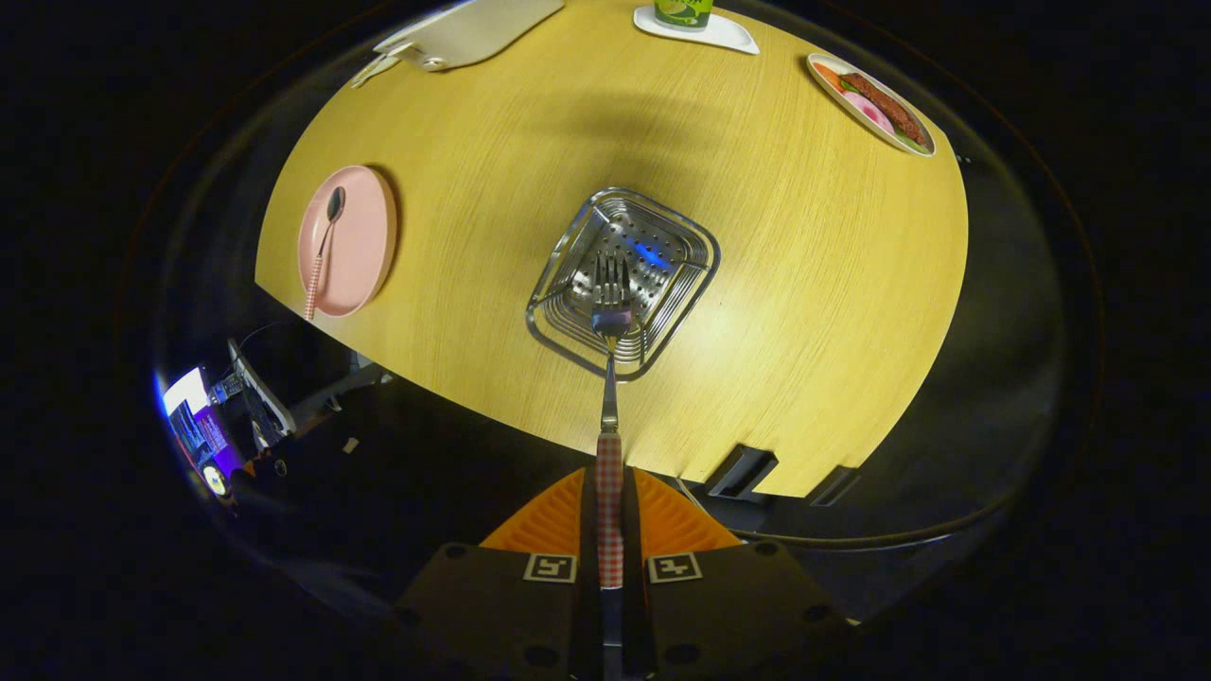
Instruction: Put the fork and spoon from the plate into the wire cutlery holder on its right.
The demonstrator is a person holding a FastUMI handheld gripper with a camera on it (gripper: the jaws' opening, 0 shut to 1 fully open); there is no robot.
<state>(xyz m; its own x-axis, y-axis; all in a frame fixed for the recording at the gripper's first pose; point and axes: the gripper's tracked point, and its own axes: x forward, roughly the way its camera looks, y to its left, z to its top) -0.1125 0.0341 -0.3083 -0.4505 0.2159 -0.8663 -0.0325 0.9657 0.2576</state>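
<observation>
The fingers point(610, 511) clamp the fork point(610, 378) by its checked handle, tines over the wire holder point(681, 284) mid-frame; the spoon point(324, 248) lies on the pink plate point(364, 236), left.

Pink plate point(359, 236); red-checked fork point(610, 454) handle, orange fingers point(558, 520).

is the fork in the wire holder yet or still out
Out. The gripper is shut on the checked-handled metal fork, tines pointing down over the square wire cutlery holder, which looks empty.
</observation>
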